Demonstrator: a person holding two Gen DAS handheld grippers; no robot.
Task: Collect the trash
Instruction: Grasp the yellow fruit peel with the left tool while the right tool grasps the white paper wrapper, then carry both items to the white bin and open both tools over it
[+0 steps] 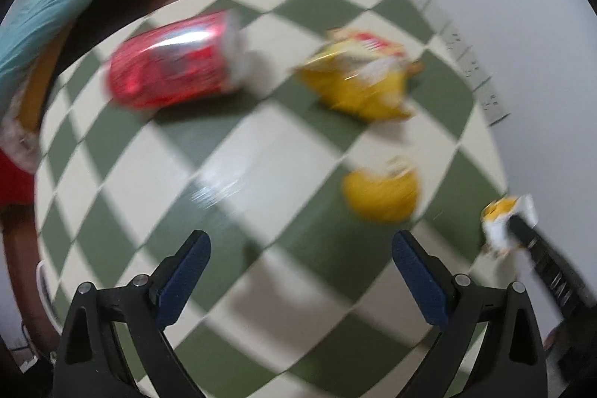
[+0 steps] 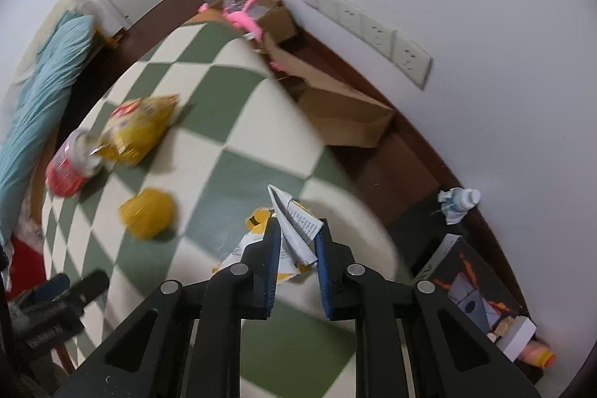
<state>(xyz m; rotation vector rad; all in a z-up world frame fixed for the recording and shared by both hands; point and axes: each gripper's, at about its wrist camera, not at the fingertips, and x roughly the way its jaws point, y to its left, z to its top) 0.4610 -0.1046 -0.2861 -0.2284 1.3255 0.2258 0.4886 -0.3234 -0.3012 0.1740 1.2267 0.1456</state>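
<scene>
Two tongs are ours to work with, one in each hand, above a round table [image 2: 231,140] covered in a green-and-cream check. Our right gripper [image 2: 297,245] is clamped on a crumpled printed wrapper [image 2: 298,230], white paper with small text and yellow scraps, which sticks up and forward past the blue pads [image 2: 271,267]. In the left wrist view that same wrapper [image 1: 502,219] shows at the far right, with the dark right tool just behind it.

Our left gripper [image 1: 302,260] hangs with its two blue pads [image 1: 186,278] wide apart and nothing between them. Ahead of it and to the left lies a red drink can [image 1: 175,62] on its side. Ahead and to the right sits a crumpled yellow snack bag [image 1: 358,73] with a red-and-white label, apart from the can in this view. Nearer, just ahead of the right pad, is a small yellow ball of wrapper [image 1: 380,193]. This view is smeared with motion blur, so we cannot read any print.

From the right gripper, the can [image 2: 71,166], the bag [image 2: 138,129] and the yellow ball [image 2: 147,213] all lie to the left and ahead. Beyond the table to the right, on the dark floor, are open cardboard boxes [image 2: 343,114], a pink toy [image 2: 242,13] and a crushed plastic bottle [image 2: 459,200].
</scene>
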